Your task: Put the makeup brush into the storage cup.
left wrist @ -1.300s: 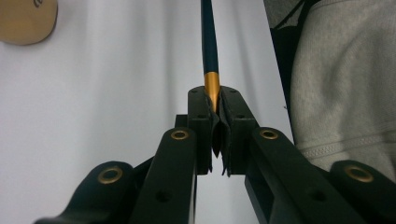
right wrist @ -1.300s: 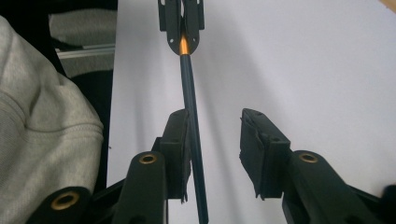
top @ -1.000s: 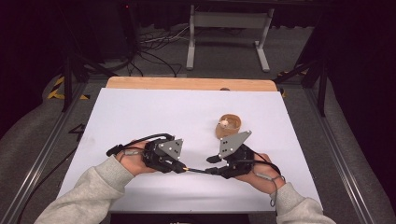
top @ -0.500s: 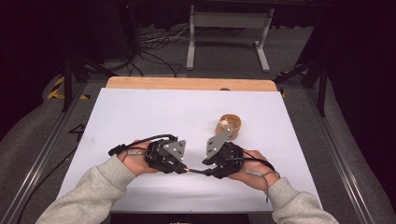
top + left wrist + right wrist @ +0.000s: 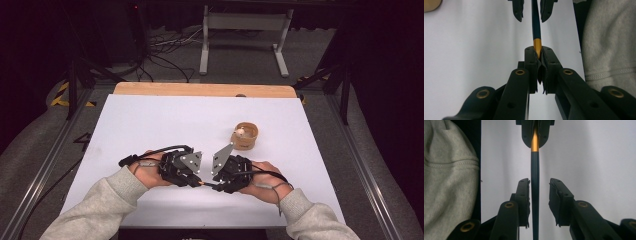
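The white table (image 5: 150, 125) carries a small wooden bowl (image 5: 245, 136), set well clear of the work. Both grippers face each other low over the near edge, aligned for a handover. The left gripper (image 5: 539, 65) clamps the gold tip of a dark slender brush handle (image 5: 535, 180). The right gripper (image 5: 539, 192) is released, its jaws parted around the shaft.

grey knit sleeves (image 5: 105, 197), black grippers, brass-ringed screw holes, grey triangular top plates, trailing black cables
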